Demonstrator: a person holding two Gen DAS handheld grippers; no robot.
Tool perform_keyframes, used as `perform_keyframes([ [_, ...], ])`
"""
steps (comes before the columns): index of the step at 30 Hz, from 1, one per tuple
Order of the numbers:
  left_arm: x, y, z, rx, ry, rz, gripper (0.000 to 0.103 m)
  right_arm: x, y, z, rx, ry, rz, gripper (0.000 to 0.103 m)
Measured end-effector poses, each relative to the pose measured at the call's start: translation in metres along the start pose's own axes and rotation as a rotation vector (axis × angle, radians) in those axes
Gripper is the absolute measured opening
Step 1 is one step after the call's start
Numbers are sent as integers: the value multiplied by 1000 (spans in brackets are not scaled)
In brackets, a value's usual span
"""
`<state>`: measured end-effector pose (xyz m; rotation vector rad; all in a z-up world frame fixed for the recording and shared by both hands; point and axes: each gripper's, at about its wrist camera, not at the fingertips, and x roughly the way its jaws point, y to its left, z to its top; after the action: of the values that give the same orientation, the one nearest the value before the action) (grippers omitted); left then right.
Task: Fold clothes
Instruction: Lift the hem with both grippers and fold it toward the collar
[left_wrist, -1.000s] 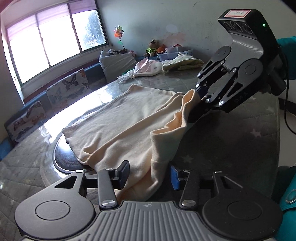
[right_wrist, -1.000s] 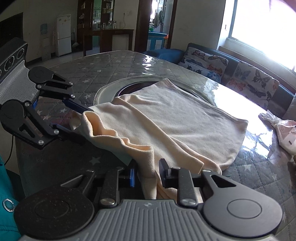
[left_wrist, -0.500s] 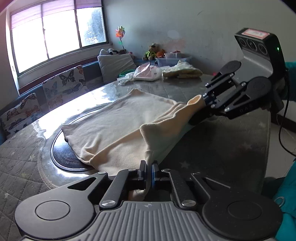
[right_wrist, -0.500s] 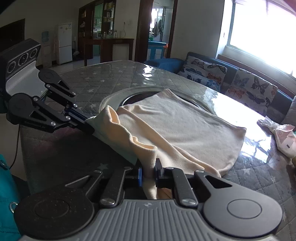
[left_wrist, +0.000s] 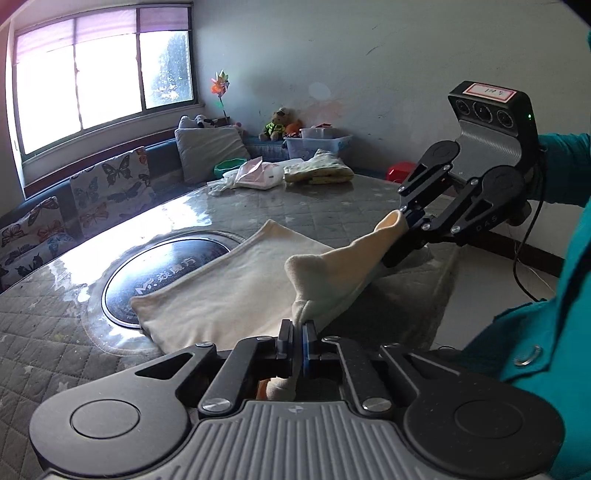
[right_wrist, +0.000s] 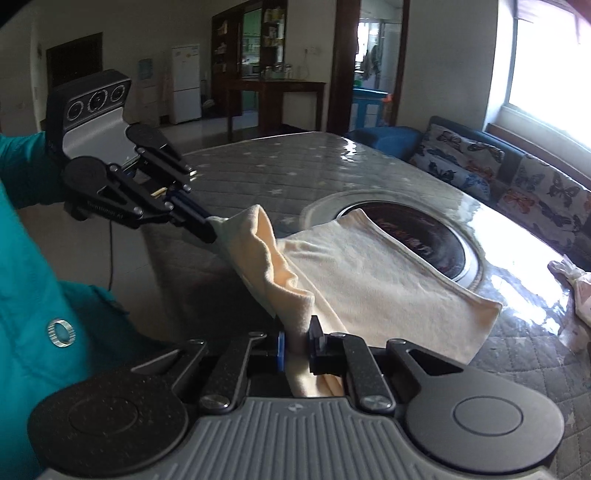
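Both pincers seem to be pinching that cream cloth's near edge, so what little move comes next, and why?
Probably carry the lifted edge forward over the cream cloth: the left gripper and right gripper each pinch it, while the far half lies flat on the table.

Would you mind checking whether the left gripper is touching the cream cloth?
Touching: the left wrist view shows the left gripper shut on the cream cloth, fabric pinched between its pads.
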<state>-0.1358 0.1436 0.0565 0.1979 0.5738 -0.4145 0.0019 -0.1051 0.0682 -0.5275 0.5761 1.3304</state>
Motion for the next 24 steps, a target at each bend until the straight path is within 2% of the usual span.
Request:
perform_keyframes([
  [5, 7, 6, 6, -10, -22, 21, 5, -4, -3, 8, -4, 5, -10, 10],
  [13, 40, 49, 34, -27, -55, 79, 5, 12, -44, 38, 20, -24, -61, 10],
  [20, 100, 101, 54, -53, -16, 128, 5, 53, -98, 65, 16, 7, -91, 10],
  [24, 141, 129, 52, -90, 34, 155, 5, 87, -127, 72, 55, 35, -114, 10],
])
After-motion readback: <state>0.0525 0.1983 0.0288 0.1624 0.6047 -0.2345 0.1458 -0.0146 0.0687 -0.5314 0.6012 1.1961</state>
